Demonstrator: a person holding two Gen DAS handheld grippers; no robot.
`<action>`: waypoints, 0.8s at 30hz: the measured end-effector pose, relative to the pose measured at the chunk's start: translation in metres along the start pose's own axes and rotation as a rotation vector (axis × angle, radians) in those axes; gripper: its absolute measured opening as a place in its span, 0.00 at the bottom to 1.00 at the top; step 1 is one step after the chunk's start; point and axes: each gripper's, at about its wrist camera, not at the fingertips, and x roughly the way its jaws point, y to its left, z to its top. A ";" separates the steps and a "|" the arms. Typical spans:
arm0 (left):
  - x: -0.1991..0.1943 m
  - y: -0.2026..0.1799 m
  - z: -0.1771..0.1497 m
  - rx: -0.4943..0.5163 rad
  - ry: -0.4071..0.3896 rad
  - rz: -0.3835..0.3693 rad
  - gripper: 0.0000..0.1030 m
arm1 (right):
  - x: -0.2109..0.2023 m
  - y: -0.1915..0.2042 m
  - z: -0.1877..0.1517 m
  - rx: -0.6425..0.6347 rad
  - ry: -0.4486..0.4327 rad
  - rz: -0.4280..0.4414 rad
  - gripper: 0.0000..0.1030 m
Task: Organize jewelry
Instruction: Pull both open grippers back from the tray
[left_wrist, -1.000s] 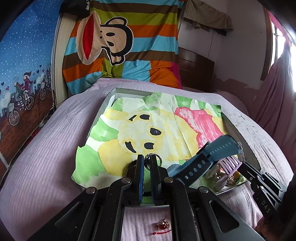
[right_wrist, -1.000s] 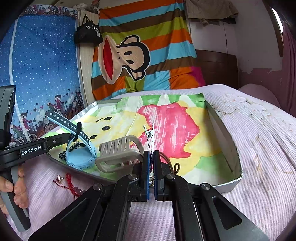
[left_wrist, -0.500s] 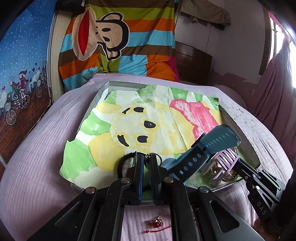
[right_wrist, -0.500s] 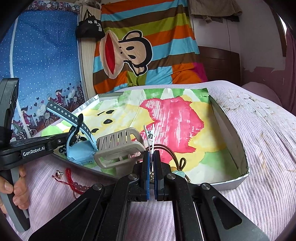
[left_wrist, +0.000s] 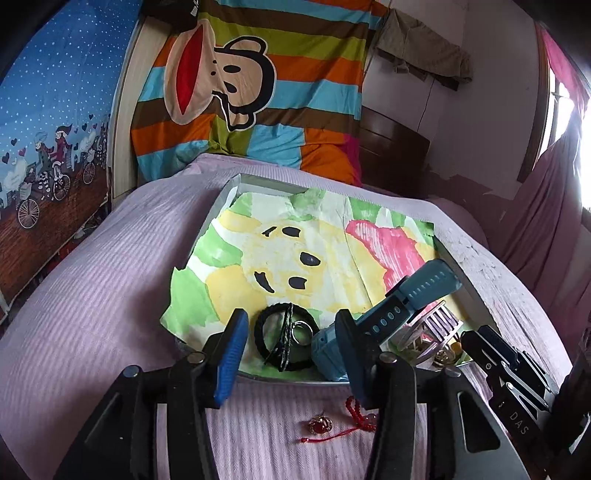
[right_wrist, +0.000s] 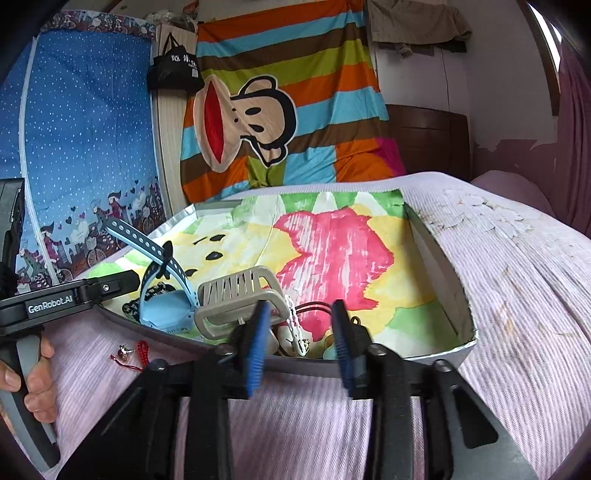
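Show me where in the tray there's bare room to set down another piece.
The far half of the tray is bare: the painted liner from the pink patch back to the far wall holds nothing. The right near corner, beside the right wall, also looks free. The near edge is crowded: black ring, blue watch, grey hair clip.

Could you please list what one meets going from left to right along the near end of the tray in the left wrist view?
black bracelet → ring → blue watch → hair claw clip
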 end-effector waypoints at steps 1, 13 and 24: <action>-0.004 0.001 0.000 -0.004 -0.011 -0.002 0.51 | -0.004 0.000 0.000 0.002 -0.011 -0.002 0.35; -0.055 0.003 -0.006 0.029 -0.154 0.061 0.96 | -0.062 0.001 -0.003 0.071 -0.179 0.029 0.90; -0.107 0.016 -0.020 0.035 -0.247 0.072 1.00 | -0.116 0.018 -0.007 0.038 -0.274 0.047 0.99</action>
